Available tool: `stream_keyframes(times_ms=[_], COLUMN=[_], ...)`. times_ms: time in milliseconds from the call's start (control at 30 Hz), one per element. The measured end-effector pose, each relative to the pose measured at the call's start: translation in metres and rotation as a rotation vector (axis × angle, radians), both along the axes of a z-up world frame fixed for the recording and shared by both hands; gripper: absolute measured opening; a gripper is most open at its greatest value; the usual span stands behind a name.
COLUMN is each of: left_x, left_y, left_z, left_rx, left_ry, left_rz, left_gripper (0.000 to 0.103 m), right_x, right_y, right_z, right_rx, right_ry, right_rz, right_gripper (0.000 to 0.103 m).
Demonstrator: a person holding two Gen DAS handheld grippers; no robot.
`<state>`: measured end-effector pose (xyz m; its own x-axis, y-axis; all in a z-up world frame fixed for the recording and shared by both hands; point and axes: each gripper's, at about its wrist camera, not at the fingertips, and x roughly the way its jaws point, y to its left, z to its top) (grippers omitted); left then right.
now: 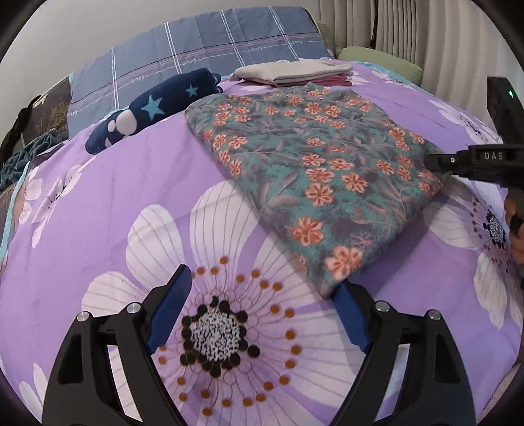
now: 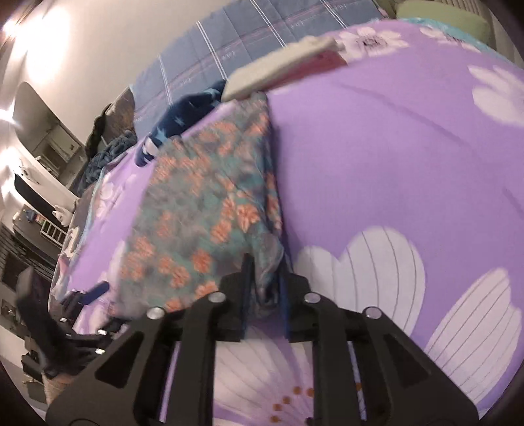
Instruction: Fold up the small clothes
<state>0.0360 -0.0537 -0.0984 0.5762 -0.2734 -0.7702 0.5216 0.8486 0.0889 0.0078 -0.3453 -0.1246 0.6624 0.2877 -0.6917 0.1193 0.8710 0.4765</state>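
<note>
Bed under purple floral cover (image 1: 98, 209); blue plaid pillow (image 1: 203, 46) at far end against pale wall (image 1: 65, 29). Pleated curtains (image 1: 409, 29) far right. Cluttered shelves (image 2: 36, 209) left.

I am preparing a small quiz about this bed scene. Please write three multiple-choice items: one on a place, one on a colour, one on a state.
1. Where is the stack of folded clothes?
A. beyond the flowered cloth, near the blue pillow
B. between the left tongs
C. on the floor

2. What colour are the flowers on the flowered cloth?
A. yellow
B. orange
C. white

3. How are the right tongs?
A. wide open over the bedspread
B. shut on a corner of the flowered cloth
C. holding the star-patterned garment

Key: 1 A, the stack lies past the cloth's far edge; 2 B, orange blooms on teal; 3 B, the right wrist view shows the fabric pinched between the narrow jaws.
</note>
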Motion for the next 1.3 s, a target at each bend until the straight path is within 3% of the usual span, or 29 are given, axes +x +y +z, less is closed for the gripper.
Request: stream_keyframes(times_ms=[100,200,267,300,400,500,567,667,700,733,767,800,933,1067,1133,1300], left_x=[-0.001,-0.007,-0.014,-0.017,-0.023,-0.022,-0.016,-0.003,0.002,0.008,0.010,0.010,0.014,0.007,0.009,0.022], left_y=[0.001,0.003,0.005,0.008,0.018,0.015,0.006,-0.009,-0.015,-0.021,-0.023,-0.020,-0.009,-0.009,-0.014,-0.037], left_z=[0.001,0.004,0.009,0.013,0.034,0.044,0.044,0.026,0.015,-0.002,-0.011,-0.011,-0.001,0.020,0.030,0.035], left_rx=[0.008,0.014,-0.012,-0.040,-0.164,-0.190,-0.188,-0.182,-0.139,-0.050,-0.012,-0.024,-0.074,-0.072,-0.088,-0.087], left_ry=[-0.003,0.005,0.030,0.046,0.092,0.058,0.033,0.074,0.084,0.090,0.071,0.057,0.102,0.023,-0.010,-0.022], left_rz=[0.001,-0.008,-0.037,-0.056,-0.100,-0.116,-0.116,-0.108,-0.083,-0.037,-0.002,0.016,0.033,0.016,-0.004,-0.024], left_gripper=[0.083,0.083,0.073,0.060,0.035,0.028,0.028,0.028,0.036,0.056,0.063,0.068,0.067,0.063,0.056,0.046], right_x=[-0.006,-0.013,-0.018,-0.020,-0.017,-0.005,-0.002,-0.004,-0.006,-0.007,-0.009,-0.010,-0.012,-0.010,-0.004,0.021], right_y=[-0.002,-0.001,0.005,0.010,0.024,0.029,0.028,0.025,0.025,0.024,0.024,0.024,0.024,0.028,0.031,0.037], right_z=[0.006,0.025,0.038,0.042,0.039,0.021,0.008,-0.002,-0.001,-0.001,-0.002,-0.002,0.000,0.020,0.030,0.040], right_rx=[0.001,-0.049,-0.064,-0.069,-0.129,-0.158,-0.149,-0.161,-0.166,-0.173,-0.179,-0.183,-0.188,-0.213,-0.222,-0.231], right_ry=[-0.036,-0.109,-0.169,-0.195,-0.195,-0.124,-0.077,-0.053,-0.052,-0.051,-0.049,-0.048,-0.053,-0.102,-0.131,-0.142], right_rz=[-0.010,-0.029,0.001,0.029,0.084,0.072,0.054,0.038,0.039,0.041,0.044,0.045,0.054,0.073,0.088,0.115], right_gripper=[0.024,0.024,0.023,0.020,0.019,0.019,0.013,0.011,0.011,0.011,0.011,0.012,0.013,0.016,0.019,0.021])
